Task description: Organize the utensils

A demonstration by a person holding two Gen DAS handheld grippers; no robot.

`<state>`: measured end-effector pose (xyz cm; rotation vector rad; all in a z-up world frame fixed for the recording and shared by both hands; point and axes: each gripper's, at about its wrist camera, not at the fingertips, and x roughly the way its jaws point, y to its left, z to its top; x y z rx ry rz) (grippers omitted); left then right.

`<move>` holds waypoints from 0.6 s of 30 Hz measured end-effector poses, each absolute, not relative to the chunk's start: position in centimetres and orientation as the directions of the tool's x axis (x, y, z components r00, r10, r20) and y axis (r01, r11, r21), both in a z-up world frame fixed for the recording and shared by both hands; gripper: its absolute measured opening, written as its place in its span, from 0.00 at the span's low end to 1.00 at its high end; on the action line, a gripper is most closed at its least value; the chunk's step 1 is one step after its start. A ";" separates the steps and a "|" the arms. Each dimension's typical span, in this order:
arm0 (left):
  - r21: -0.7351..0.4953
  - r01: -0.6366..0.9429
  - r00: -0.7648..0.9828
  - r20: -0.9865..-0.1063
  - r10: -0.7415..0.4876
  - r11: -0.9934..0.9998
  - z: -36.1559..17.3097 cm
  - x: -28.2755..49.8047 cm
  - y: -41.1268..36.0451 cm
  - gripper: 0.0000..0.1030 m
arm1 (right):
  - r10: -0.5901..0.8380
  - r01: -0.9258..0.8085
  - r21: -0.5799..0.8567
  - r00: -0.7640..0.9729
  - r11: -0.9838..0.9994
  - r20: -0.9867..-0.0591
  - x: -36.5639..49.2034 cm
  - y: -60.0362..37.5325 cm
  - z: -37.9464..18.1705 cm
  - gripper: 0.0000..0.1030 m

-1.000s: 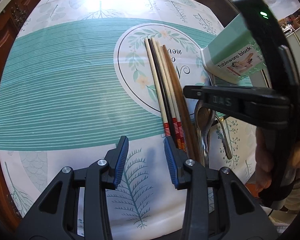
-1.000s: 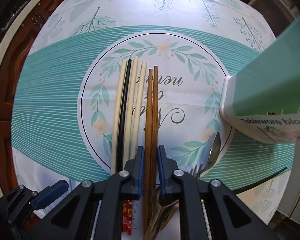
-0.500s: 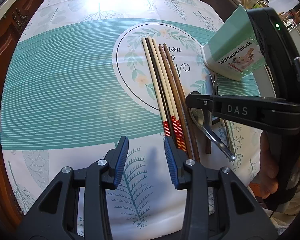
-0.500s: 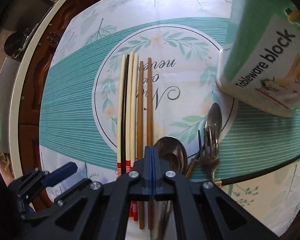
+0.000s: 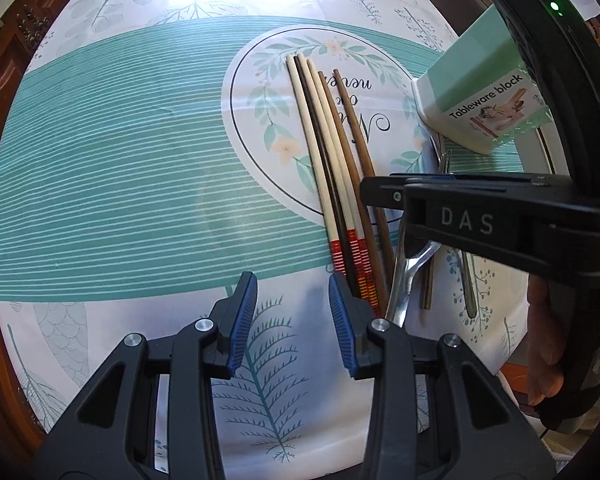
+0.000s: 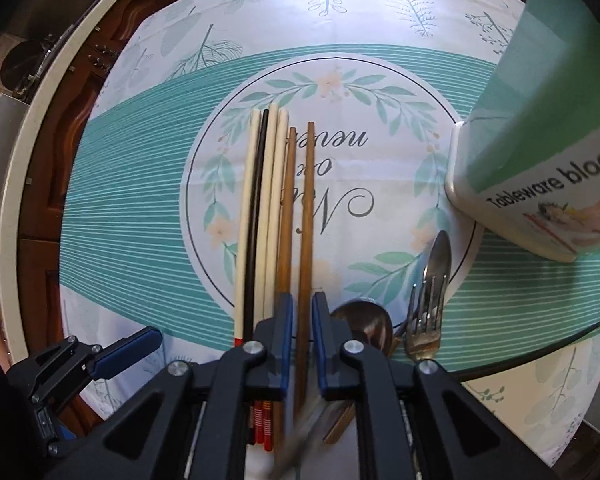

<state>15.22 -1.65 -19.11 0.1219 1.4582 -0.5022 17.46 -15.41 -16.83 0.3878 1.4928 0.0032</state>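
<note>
**Right jaws slack over a brown chopstick, left jaws waiting empty**

The right gripper (image 6: 302,300) points steeply down, and its jaws have just been opening. They now stand a little apart with the right-hand brown chopstick (image 6: 309,208) showing in the gap. Neither pad seems to press on it, so I read this as a release, not a grip. A blurred steel handle (image 6: 296,444) streaks just below the jaws, and what it belongs to is hard to tell.

The left gripper (image 5: 292,280) hangs with its jaws well apart and nothing between them. It sits just beside the red-banded ends of the chopsticks, probably parked there to keep out of the way.

The chopsticks (image 6: 274,208) lie side by side on the tablecloth (image 6: 140,200) that covers the tabletop. The cream and black ones are tight together, and the brown pair is a little looser. That suggests sorting by kind is under way. A spoon (image 6: 364,320) and a fork (image 6: 424,320) are heaped just right of the jaws, still unsorted. The green tableware box (image 6: 540,140) stands farther right, probably where they will go.
</note>
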 end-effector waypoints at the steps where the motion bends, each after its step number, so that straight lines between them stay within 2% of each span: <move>1: -0.220 0.397 0.030 -0.967 -0.252 0.891 -19.1 15.2 -1.6 0.33 | 0.237 0.234 0.251 0.085 0.939 -0.968 17.5 -15.5 -16.9 0.17; 2: -0.221 0.395 0.030 -0.967 -0.253 0.892 -19.0 15.2 -1.6 0.33 | 0.234 0.232 0.246 0.081 0.941 -0.969 17.6 -15.4 -16.9 0.19; 9: -0.230 0.389 0.036 -0.964 -0.264 0.892 -18.6 15.2 -1.1 0.33 | 0.214 0.173 0.218 0.039 0.961 -0.976 18.1 -14.0 -16.7 0.19; 13: -0.232 0.393 0.032 -0.964 -0.265 0.890 -18.6 15.3 -1.2 0.33 | 0.215 0.163 0.217 0.033 0.963 -0.976 17.9 -14.3 -17.0 0.14; 18: -0.230 0.395 0.028 -0.965 -0.262 0.889 -18.8 15.3 -1.9 0.33 | 0.208 0.152 0.213 0.047 0.965 -0.977 17.8 -14.4 -17.1 0.14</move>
